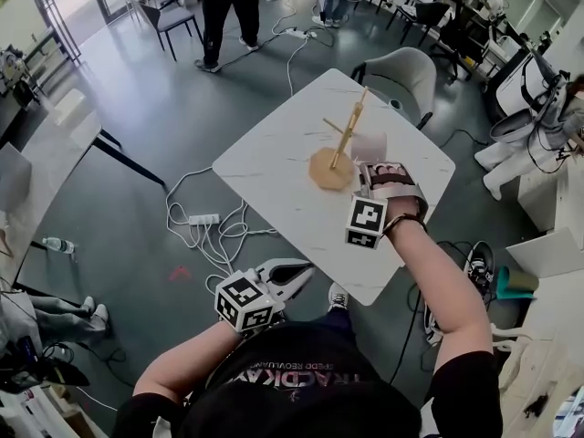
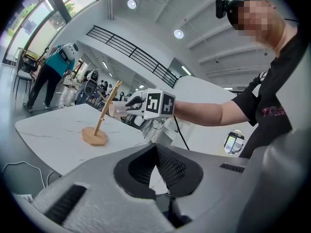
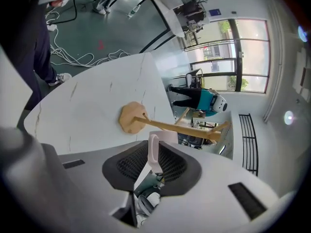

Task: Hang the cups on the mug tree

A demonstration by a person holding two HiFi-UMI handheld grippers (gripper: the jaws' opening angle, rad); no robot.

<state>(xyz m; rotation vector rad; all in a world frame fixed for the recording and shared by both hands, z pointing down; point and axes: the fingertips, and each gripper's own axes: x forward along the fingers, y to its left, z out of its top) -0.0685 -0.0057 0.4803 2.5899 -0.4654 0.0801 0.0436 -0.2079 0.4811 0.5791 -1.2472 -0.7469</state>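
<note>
Small pale pink glossy cup point(image 1: 369, 146): pinched by its loop handle in the right tongs point(image 3: 153, 154), pads closed on the thin handle from both sides. It's held in the air just beside the pole of the light wooden mug tree point(image 1: 343, 144), abt mid-height and not on a peg. Can't tell if cup & pole touch. In the left gripper view the cup's axis looks roughly level. No view shows the cup's inside, so contents unknown.

Mug tree: smooth pale wood, flat hexagonal base, thin round pole, slim pegs angled upward. It stands upright on the white marble-look bench point(image 1: 274, 162), toward the far half. Bench top is matte w/ faint grey veins and rounded corners.

Left tongs point(image 2: 155, 155): pressed together w/ nothing between, dark ribbed pads meeting edge to edge. They're held low, off the bench's near edge, close to the person's body and well apart from the cup & tree.

Both tongs have grey moulded plastic bodies w/ black textured pads. Each carries a black-and-white marker cube: the right cube point(image 1: 367, 222) is over the bench's near part, the left cube point(image 1: 245, 302) over the floor.

Around: smooth dark grey floor point(image 1: 155, 126); a white power strip point(image 1: 203, 219) w/ loose white cables lies on it left of the bench. A pale shell chair point(image 1: 406, 69) sits at the bench's far side.
</note>
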